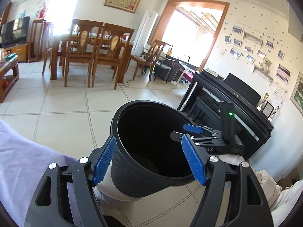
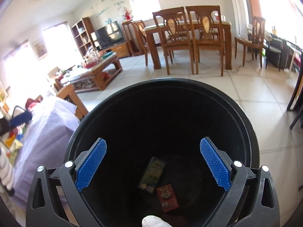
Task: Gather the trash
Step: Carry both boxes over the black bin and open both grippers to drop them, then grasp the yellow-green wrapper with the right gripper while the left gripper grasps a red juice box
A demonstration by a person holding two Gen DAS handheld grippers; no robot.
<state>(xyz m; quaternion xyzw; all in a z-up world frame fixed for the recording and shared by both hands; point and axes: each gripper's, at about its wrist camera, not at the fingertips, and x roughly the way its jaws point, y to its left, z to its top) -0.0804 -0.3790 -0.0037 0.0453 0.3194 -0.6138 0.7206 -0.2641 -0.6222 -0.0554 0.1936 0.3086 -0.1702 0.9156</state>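
Now both grippers angled down over black bin (image 2: pixel 162 102): right gripper (image 2: pixel 152 165) fingers wide apart, empty; left gripper (image 1: pixel 149 158) fingers spread, empty.

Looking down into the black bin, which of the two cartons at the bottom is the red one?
The smaller carton, lying lower right in the bin; the longer one up-left beside it is greenish-yellow.

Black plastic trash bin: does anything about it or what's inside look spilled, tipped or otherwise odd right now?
Nothing stands out. The black plastic trash bin stands upright on the tiled floor. At its bottom lie a green-and-yellow carton and a red printed packet, both fully inside. Both grippers, left and right, are open and empty.
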